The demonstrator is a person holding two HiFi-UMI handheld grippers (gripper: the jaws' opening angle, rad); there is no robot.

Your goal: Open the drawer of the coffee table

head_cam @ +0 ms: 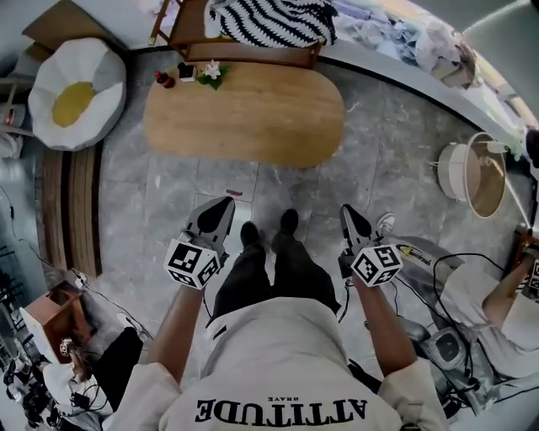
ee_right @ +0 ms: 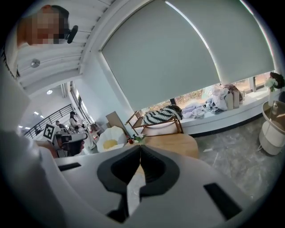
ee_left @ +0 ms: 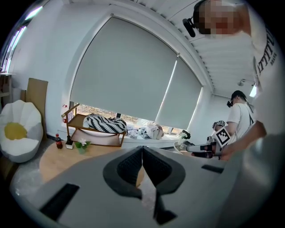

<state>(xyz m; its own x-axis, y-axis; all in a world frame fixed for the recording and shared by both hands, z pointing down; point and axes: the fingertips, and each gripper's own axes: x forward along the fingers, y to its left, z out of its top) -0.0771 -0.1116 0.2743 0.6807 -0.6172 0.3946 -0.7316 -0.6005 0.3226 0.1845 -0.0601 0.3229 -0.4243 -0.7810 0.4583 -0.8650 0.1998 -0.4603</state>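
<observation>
The coffee table (head_cam: 244,114) is that oval wooden one on the grey stone floor (head_cam: 396,126), straight ahead of the person's black shoes (head_cam: 269,227). Honestly I can't pick out the drawer in any view, only the top and a bit of the rim show. The left claw (head_cam: 223,204) and right claw (head_cam: 350,212) both hang on the near side of the table, well apart from it, one on each side of the shoes and pointing toward it. Both claws are pinched fully together with nothing between the pads, which each gripper view shows plainly. On the table's far left corner sit a small red-topped bottle (head_cam: 160,78) (label too small to read) and a little white-flowered plant (head_cam: 210,74). Just behind the table is a wooden rack (head_cam: 253,52) with a black-and-white striped cloth (head_cam: 274,21) on it. Left of the table there's a fried-egg cushion (head_cam: 76,97), white with a yellow middle. Right of the table, well apart, is a round white tub (head_cam: 472,172). The only readable writing is "ATTITUDE" in big black letters on the person's white shirt (head_cam: 282,370), with a tiny word beside it I can't make out for sure.
</observation>
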